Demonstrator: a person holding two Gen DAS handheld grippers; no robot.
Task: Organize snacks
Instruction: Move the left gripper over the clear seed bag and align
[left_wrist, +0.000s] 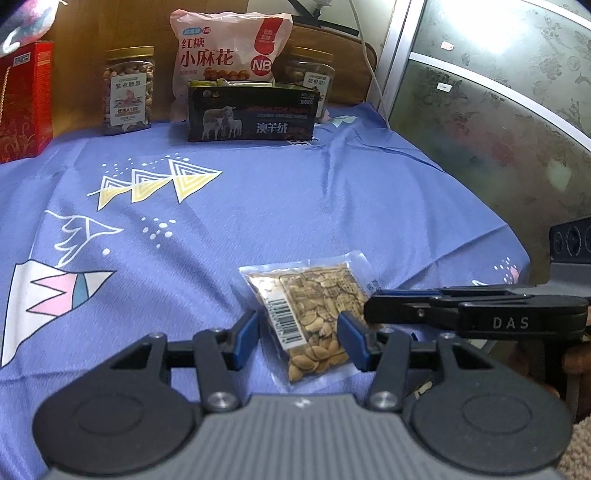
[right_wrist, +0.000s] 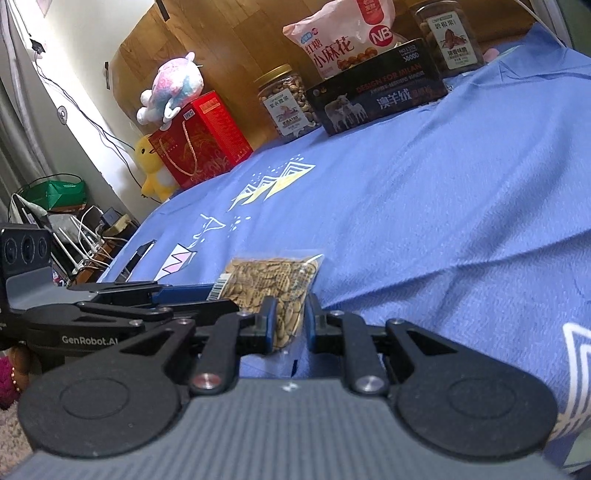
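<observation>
A clear packet of seeds (left_wrist: 310, 314) with a barcode label lies flat on the blue tablecloth (left_wrist: 295, 203) near its front edge. My left gripper (left_wrist: 299, 339) straddles the packet's near end. Its right pad touches the packet and a strip of cloth shows beside the left pad, so it stands open. My right gripper (left_wrist: 369, 306) reaches in from the right to the packet's edge. In the right wrist view its blue pads close tightly on a corner of the seed packet (right_wrist: 280, 284), and the right gripper (right_wrist: 291, 323) is shut on it. The left gripper (right_wrist: 221, 299) comes in from the left.
At the back stand a black box (left_wrist: 251, 114), a pink snack bag (left_wrist: 229, 51) and two nut jars (left_wrist: 127, 88) (left_wrist: 312, 74). A red gift box (left_wrist: 24, 103) is at the far left, with plush toys (right_wrist: 173, 88) by it. A glass door (left_wrist: 480, 110) is on the right.
</observation>
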